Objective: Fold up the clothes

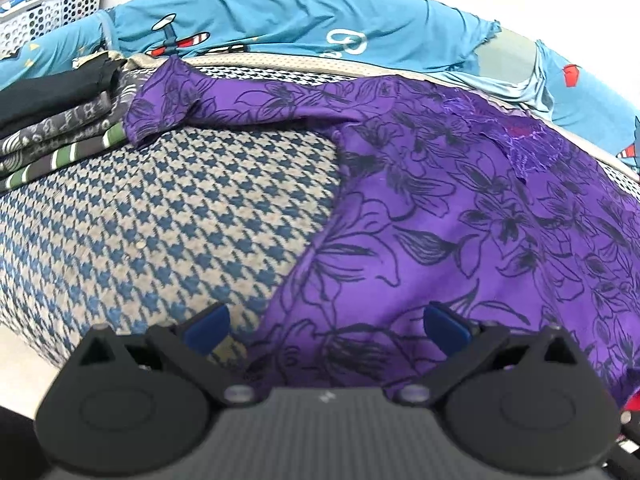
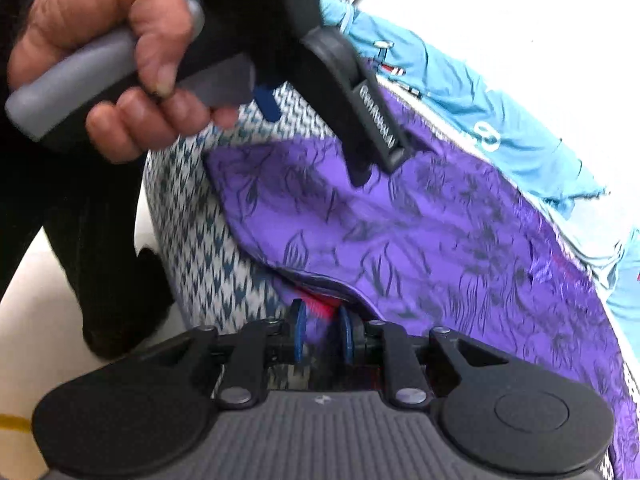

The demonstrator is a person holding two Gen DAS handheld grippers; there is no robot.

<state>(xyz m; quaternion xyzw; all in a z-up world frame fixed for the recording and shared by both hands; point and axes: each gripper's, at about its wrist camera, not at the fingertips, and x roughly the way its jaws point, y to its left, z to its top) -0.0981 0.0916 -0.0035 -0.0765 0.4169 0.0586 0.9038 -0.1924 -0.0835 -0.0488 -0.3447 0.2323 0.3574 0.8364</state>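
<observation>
Purple floral garment [image 1: 460,200] spread on houndstooth cushion [image 1: 160,208], right of folded stack [image 1: 60,120]. Left hand-held gripper [image 1: 326,326] open, empty, over near hem. Right hand-held gripper [image 2: 322,336] nearly closed, seemingly pinching near edge; blurred. Risk: thin grip slips, slick fabric bunches.

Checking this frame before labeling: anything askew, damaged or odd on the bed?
The purple floral garment lies rumpled, one sleeve flopped toward the folded stack. The blue sheet behind shows what looks like a ragged hole. Nothing spilled.
</observation>
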